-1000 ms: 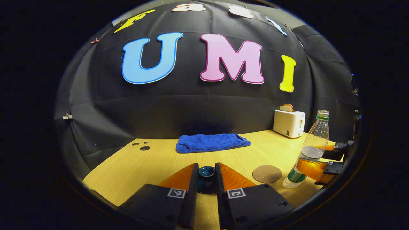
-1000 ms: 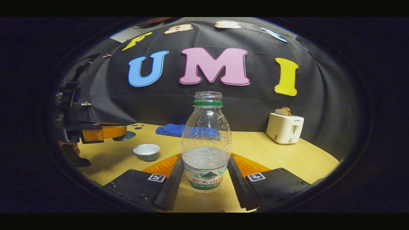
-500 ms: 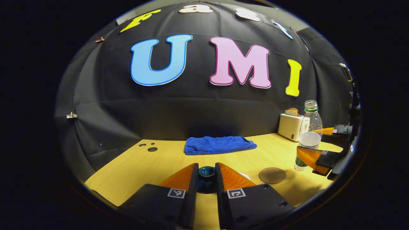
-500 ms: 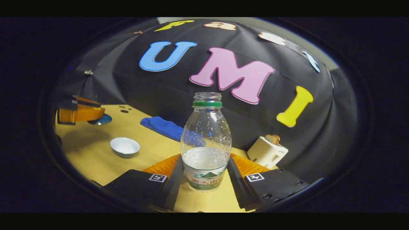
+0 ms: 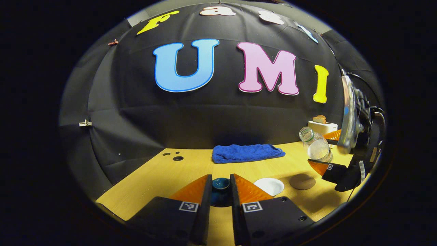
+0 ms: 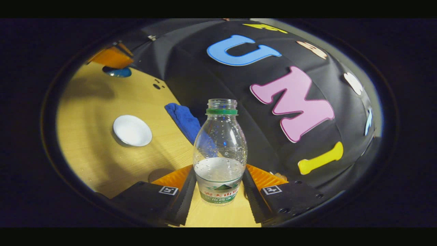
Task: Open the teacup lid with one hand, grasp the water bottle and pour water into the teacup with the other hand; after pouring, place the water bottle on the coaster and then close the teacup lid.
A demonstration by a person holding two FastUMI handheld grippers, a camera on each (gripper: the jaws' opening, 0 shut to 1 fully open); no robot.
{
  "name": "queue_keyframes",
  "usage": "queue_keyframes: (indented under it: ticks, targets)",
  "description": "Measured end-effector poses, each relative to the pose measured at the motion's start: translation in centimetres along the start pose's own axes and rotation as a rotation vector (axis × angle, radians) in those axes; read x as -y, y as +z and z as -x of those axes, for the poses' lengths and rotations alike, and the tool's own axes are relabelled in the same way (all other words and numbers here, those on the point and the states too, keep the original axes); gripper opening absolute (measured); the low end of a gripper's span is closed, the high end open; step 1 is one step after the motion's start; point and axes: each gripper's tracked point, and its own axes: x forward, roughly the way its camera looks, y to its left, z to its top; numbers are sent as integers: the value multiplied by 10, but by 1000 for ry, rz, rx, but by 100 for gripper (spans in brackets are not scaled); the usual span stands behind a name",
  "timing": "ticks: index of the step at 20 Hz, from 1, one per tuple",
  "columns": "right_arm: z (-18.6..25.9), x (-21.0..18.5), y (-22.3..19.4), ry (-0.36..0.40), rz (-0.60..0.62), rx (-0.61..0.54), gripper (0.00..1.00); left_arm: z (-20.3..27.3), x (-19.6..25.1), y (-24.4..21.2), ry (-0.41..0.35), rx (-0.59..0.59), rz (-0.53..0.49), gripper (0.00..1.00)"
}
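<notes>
Pouring step is beginning. The right gripper (image 6: 220,191) is clamping the water bottle (image 6: 220,150) at its labelled lower body, both fingers pressing on it, and is tipping it mouth-first toward the teacup (image 6: 132,130); in the left gripper view the bottle (image 5: 315,147) is leaning with its neck aimed toward the cup (image 5: 269,186). No water is visibly leaving the mouth yet. The left gripper (image 5: 220,193) is gripping the teacup lid (image 5: 221,184), jaws closed on it, holding it up clear of the open cup. The coaster (image 5: 302,181) is lying flat on the table (image 5: 164,174), just beside the cup. Judgement: next move is calling for more tilt with the uncapped mouth centred over the shallow bowl, slowly, since the target is small. Materials: bottle is thin clear plastic, rounded shoulders, droplets clinging inside, roughly a third full; cup is glazed white, round; lid is dark glossy blue; coaster is a matte brown disc; table is pale wood grain.
</notes>
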Motion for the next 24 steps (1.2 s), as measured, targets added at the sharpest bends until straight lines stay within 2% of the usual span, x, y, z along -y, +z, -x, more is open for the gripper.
queue_keyframes:
  ticks: [1,7,12,13,14,18,19,23,24]
  targets:
    - [-4,-8,6,2,101,12,74,3,-7,-3,12,-5,7,32]
    - [-16,-13,7,1,300,27,73,9,-23,-12,40,-15,32,32]
    - [-23,-17,3,5,425,12,73,10,-28,-16,48,-17,22,32]
    - [-24,-17,2,5,451,13,73,9,-28,-18,47,-20,26,29]
    - [-24,-18,0,5,480,11,73,10,-28,-18,48,-22,30,32]
    - [-29,-17,0,-5,564,11,73,10,-28,-21,46,-24,36,32]
    - [-29,-17,1,-10,586,13,70,9,-29,-22,46,-24,33,32]
    - [-31,-14,4,-24,675,34,73,10,-29,-25,46,-29,30,32]
    - [-32,-14,5,-25,690,37,70,11,-29,-24,46,-29,33,32]
